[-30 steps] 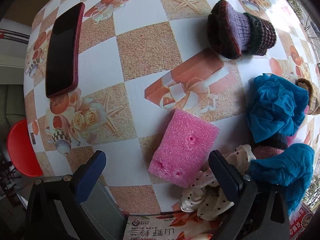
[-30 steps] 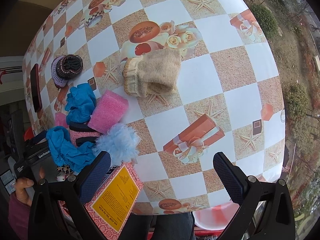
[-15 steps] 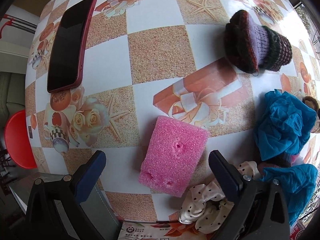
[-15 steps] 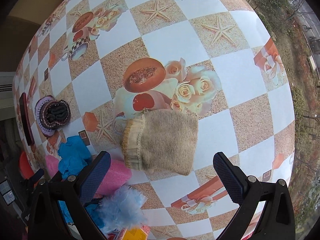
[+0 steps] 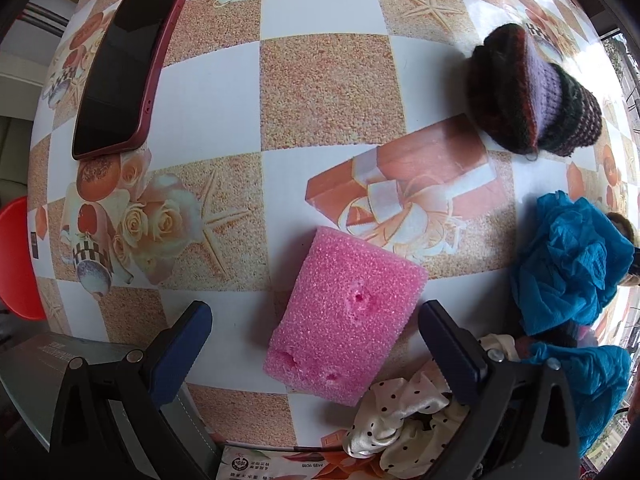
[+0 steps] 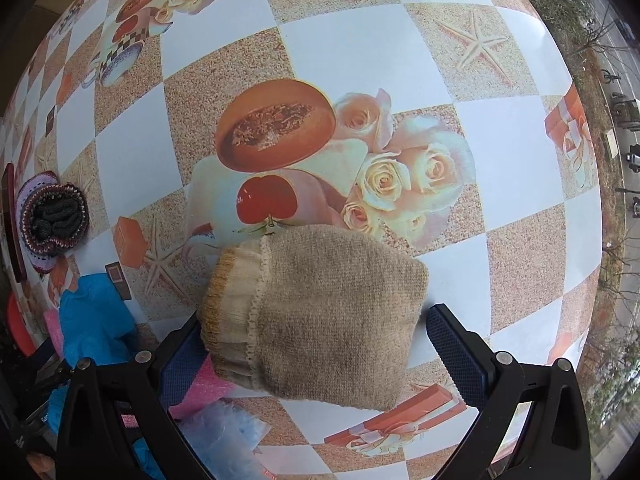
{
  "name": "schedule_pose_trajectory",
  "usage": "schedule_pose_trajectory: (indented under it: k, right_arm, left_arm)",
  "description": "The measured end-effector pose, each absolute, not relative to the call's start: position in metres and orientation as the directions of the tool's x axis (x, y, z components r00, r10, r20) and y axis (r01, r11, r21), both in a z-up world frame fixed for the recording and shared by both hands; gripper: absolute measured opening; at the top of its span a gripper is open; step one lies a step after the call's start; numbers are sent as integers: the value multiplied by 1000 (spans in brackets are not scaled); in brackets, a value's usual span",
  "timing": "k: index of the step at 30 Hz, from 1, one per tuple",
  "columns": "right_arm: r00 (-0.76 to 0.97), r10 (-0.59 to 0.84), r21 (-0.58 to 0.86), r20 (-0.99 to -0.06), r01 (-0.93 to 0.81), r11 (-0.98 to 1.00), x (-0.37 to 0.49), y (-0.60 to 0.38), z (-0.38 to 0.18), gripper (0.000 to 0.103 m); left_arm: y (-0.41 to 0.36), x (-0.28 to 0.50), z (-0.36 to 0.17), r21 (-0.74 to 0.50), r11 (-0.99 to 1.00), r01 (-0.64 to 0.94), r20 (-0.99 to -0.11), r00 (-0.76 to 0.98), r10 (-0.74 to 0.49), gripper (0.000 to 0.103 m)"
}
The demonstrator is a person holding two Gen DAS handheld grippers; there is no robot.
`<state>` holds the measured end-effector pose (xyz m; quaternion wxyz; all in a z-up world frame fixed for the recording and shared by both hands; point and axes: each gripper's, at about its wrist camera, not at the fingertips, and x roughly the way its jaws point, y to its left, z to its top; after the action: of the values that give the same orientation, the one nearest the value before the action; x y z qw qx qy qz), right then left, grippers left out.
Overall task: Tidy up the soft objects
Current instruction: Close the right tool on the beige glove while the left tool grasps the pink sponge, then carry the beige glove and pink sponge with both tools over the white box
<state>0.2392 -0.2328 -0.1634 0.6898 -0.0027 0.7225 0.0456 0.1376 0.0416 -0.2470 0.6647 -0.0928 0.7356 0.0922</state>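
Observation:
A pink sponge (image 5: 344,316) lies on the patterned table, between the open fingers of my left gripper (image 5: 316,344); the jaws stand wide on either side without touching it. A rolled beige knitted sock (image 6: 316,316) lies between the open fingers of my right gripper (image 6: 324,348), whose left finger is partly hidden behind the sock's cuff. A dark striped knitted roll (image 5: 536,92) lies at the far right of the left wrist view and at the far left of the right wrist view (image 6: 54,216).
Crumpled blue cloths (image 5: 568,264) and a polka-dot scrunchie (image 5: 404,412) lie right of the sponge. A dark red phone (image 5: 128,56) lies at the far left. A printed box (image 5: 276,464) sits at the near edge. A pale blue fluffy piece (image 6: 228,436) lies below the sock.
Both grippers have moved forward and down. The sponge now sits between the left fingers and the sock between the right fingers. Both stay open.

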Motion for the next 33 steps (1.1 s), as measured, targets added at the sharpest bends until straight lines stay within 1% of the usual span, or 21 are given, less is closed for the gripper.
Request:
schedule_pose_trajectory:
  k: [1, 3, 7, 12, 15, 16, 17, 18, 19, 20, 21, 22, 24, 29, 33]
  right_arm:
    - [-50, 49, 52, -998, -73, 996, 238, -230, -164, 103]
    - [-52, 24, 28, -998, -86, 996, 233, -222, -167, 103]
    - [-50, 30, 33, -998, -67, 997, 230, -220, -168, 103]
    - [-72, 30, 35, -997, -70, 997, 236, -223, -168, 103]
    - [-95, 30, 38, -995, -87, 995, 257, -236, -170, 103]
    - [-92, 37, 45, -995, -83, 996, 256, -237, -170, 102]
    - [-86, 44, 50, -995, -72, 996, 255, -239, -169, 99]
    - [-70, 39, 44, -997, -67, 997, 253, -241, -166, 89]
    - [-52, 31, 35, -998, -73, 997, 251, -242, -162, 76]
    - [-33, 25, 27, -999, -85, 996, 250, -242, -158, 67]
    - [-15, 33, 35, -999, -101, 994, 249, -242, -155, 52]
    - [-4, 51, 51, -999, -109, 993, 249, -243, -152, 41]
    - [21, 79, 77, -997, -100, 992, 247, -248, -145, 37]
    - [67, 132, 125, -989, -102, 987, 236, -257, -125, 37]
    - [77, 146, 137, -986, -113, 984, 226, -265, -115, 37]
  left_arm:
    - [45, 137, -249, -2, 961, -276, -995, -98, -30, 103]
    - [47, 136, -252, 2, 962, -274, -995, -94, -25, 103]
    - [45, 136, -255, -3, 962, -274, -995, -95, -31, 103]
    - [48, 132, -247, 2, 960, -281, -995, -101, -28, 103]
    - [43, 128, -234, 19, 959, -284, -992, -124, -17, 103]
    - [39, 128, -228, 30, 962, -273, -992, -123, -4, 101]
    - [36, 128, -226, 37, 965, -261, -993, -118, 6, 99]
    - [33, 128, -224, 30, 968, -248, -994, -109, 3, 92]
    - [29, 129, -221, 20, 972, -236, -995, -100, -4, 83]
    - [26, 129, -219, 3, 974, -225, -996, -88, -17, 76]
    - [23, 129, -215, 6, 978, -210, -997, -71, -9, 60]
    - [19, 131, -211, 17, 981, -193, -998, -61, 5, 55]
    - [16, 132, -207, 57, 984, -169, -998, -48, 49, 55]
    - [21, 130, -187, 84, 977, -195, -996, 12, 88, 55]
    - [18, 133, -165, 104, 977, -185, -992, 54, 116, 55]
